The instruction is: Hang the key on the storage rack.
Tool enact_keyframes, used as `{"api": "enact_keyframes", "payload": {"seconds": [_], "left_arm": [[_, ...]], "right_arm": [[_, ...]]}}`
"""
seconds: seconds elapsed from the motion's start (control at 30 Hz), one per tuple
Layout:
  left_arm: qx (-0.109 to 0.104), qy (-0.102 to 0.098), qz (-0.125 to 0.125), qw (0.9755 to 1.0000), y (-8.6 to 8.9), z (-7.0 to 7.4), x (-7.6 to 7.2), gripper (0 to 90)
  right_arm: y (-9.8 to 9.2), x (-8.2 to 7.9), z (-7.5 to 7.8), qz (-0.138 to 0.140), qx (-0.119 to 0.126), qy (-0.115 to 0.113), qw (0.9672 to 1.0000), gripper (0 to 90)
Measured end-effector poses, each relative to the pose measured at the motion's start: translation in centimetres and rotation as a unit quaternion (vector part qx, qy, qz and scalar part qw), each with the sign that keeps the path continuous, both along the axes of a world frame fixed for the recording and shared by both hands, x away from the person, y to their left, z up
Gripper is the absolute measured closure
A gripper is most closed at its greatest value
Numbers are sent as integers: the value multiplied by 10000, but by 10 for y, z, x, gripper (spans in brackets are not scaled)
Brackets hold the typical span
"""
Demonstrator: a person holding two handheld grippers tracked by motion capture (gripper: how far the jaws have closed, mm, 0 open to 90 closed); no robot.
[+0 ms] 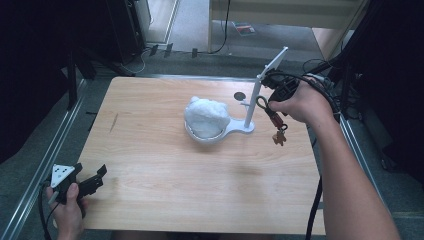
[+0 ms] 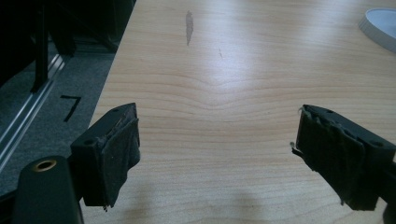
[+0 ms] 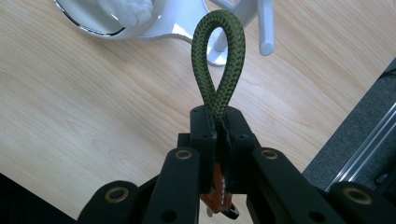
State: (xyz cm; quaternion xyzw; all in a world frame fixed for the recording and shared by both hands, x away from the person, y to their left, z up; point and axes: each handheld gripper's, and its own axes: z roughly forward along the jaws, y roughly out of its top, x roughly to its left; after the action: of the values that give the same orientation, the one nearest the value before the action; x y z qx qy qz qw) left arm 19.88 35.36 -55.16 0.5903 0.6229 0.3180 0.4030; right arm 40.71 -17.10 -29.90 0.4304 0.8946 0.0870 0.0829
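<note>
My right gripper (image 3: 218, 123) is shut on a dark green cord loop (image 3: 219, 60) that stands up out of its jaws. Below the jaws hangs an orange-brown key fob (image 3: 217, 192). In the high view this gripper (image 1: 266, 102) is held in the air just right of a white stand (image 1: 254, 95), whose post carries a short peg (image 1: 244, 104), and the fob (image 1: 279, 135) dangles under the hand. The stand's round dish (image 1: 226, 134) holds a white fluffy wad (image 1: 206, 116). My left gripper (image 1: 99, 179) rests at the table's near left corner, jaws open and empty (image 2: 217, 149).
A small dark round spot (image 1: 239, 95) lies on the wooden table (image 1: 165, 170) behind the stand. A dark streak (image 2: 189, 25) marks the wood on the left. Metal rails (image 1: 45, 155) run along both sides, with carpeted floor and cables beyond the far edge.
</note>
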Motion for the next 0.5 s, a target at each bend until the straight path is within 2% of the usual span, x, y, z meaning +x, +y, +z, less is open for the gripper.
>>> {"api": "enact_keyframes", "payload": {"seconds": [0.5], "left_arm": [[4,-35,23,10000,0,0,0,138]], "right_arm": [[-10,22,-3,-178,-86,84,9998,861]]}}
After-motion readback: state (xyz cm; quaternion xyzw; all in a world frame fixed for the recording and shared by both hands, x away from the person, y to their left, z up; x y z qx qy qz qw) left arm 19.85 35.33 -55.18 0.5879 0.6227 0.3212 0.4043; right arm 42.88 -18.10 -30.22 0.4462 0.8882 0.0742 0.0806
